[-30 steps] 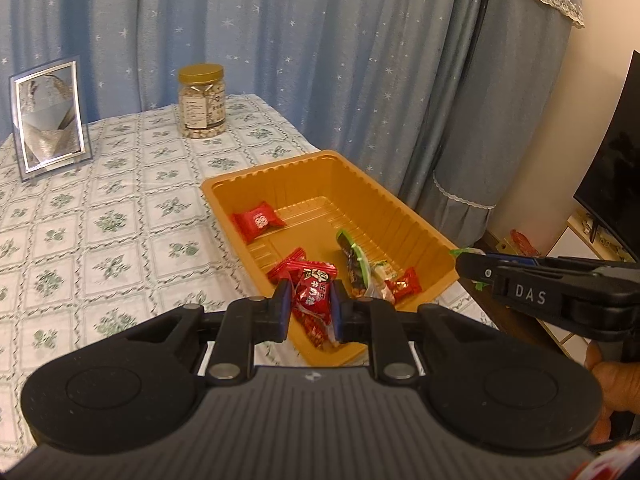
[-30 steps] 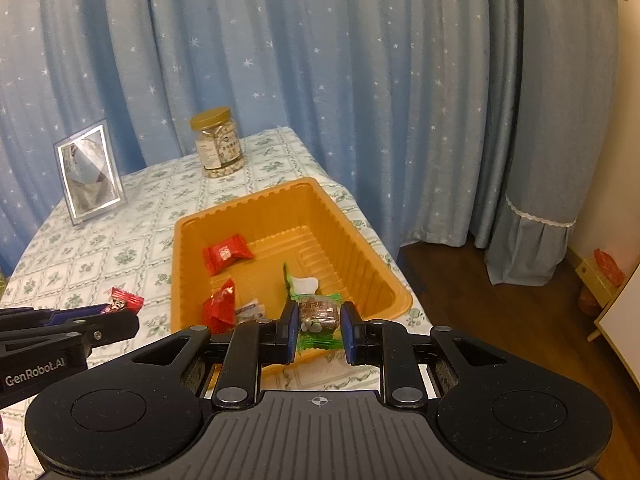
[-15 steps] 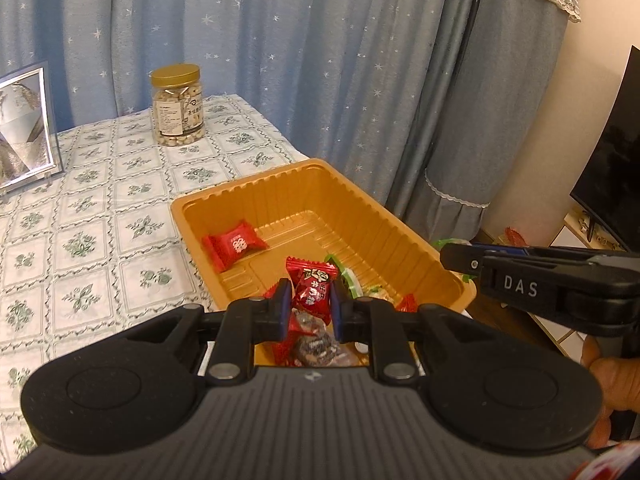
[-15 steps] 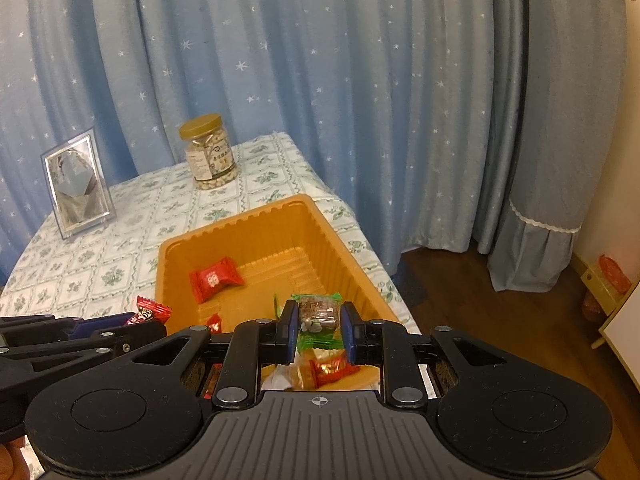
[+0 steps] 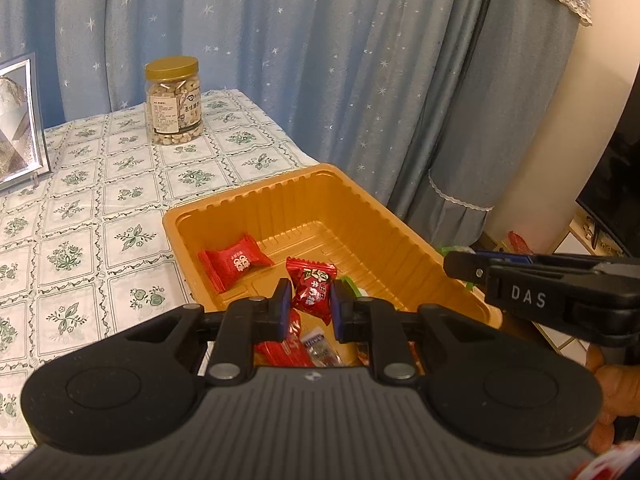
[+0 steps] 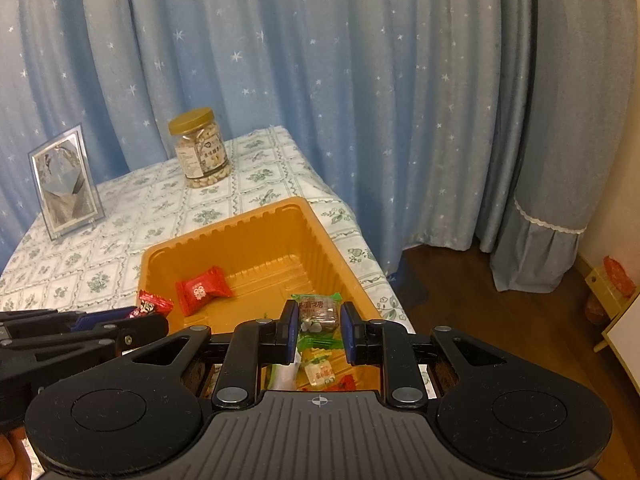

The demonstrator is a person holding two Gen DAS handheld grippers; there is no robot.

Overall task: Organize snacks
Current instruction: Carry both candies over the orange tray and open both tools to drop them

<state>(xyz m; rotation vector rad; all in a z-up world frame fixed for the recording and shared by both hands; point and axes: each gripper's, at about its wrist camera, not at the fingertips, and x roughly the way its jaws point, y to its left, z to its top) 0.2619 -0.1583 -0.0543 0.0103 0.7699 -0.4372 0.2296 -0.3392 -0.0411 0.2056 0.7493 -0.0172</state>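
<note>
Both tools now sit further in over the tray than a second ago; the tray fills more of each view, and the frame has slid to the left edge of the left view. The snacks already in the tray lie as before.

The worktop (image 5: 80,208) wears a white cloth with green flower squares. Blue starred curtains (image 6: 360,100) hang behind it, with wood floor (image 6: 500,320) to the right. A gold-lidded jar (image 5: 173,101) of nuts stands at the far edge, and the frame (image 6: 66,184) stands well to its left.

The orange tray (image 5: 360,216) lies near the worktop's right edge. Inside, a red packet (image 5: 234,262) rests at the left, apart from a heap of red, green and clear wrappers at the near end.

The left tool (image 5: 307,306) is clamped on a red candy (image 5: 312,288), held above the tray's near end. The right tool (image 6: 319,324) is clamped on a green-wrapped snack (image 6: 318,312), also above the near end, to the right of the left tool.
</note>
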